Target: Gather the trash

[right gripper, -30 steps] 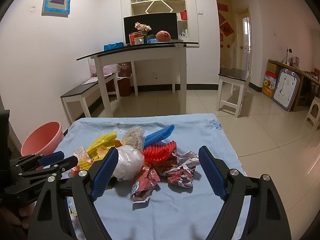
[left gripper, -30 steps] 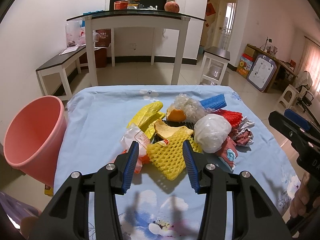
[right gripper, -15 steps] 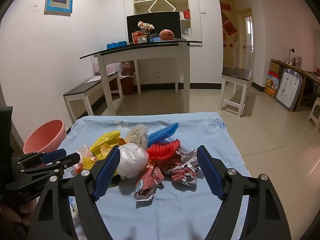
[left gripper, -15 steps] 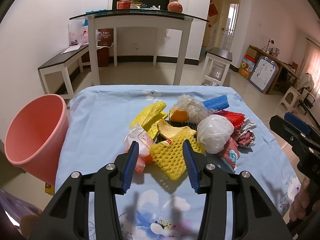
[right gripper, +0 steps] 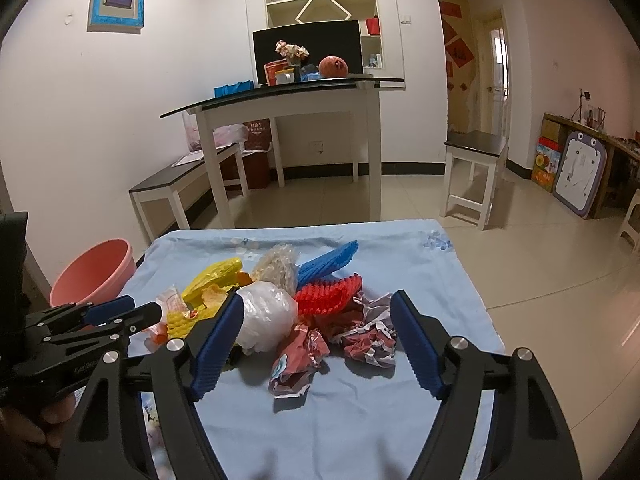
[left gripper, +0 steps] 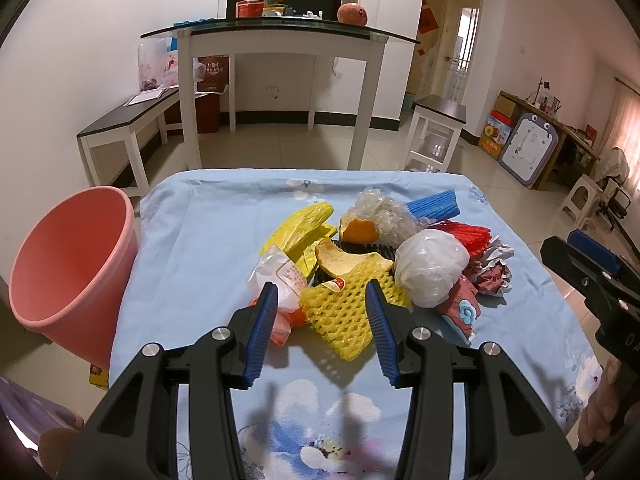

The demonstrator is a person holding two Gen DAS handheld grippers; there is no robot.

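Note:
A heap of trash lies on the blue floral tablecloth [left gripper: 192, 248]. My left gripper [left gripper: 320, 292] hovers open just short of a yellow foam net [left gripper: 344, 316], touching nothing. Beside the net sit a white plastic bag ball [left gripper: 432, 268], orange peel [left gripper: 348, 260] and a yellow bag [left gripper: 300, 232]. My right gripper [right gripper: 318, 300] is wide, its jaws closing. They frame a crumpled red wrapper [right gripper: 296, 360] and crumpled paper [right gripper: 372, 340] without pressing on them. The white bag ball [right gripper: 268, 316] lies by its left finger.
A pink bin [left gripper: 72, 264] stands off the table's left edge. Red foam netting [left gripper: 468, 236] and a blue foam piece [left gripper: 434, 208] lie at the heap's far side. Behind stand a white glass-topped table [left gripper: 280, 40], a bench and a stool.
The right gripper's jaws have narrowed a little. The left gripper's jaws stay the same, and the trash has not shifted.

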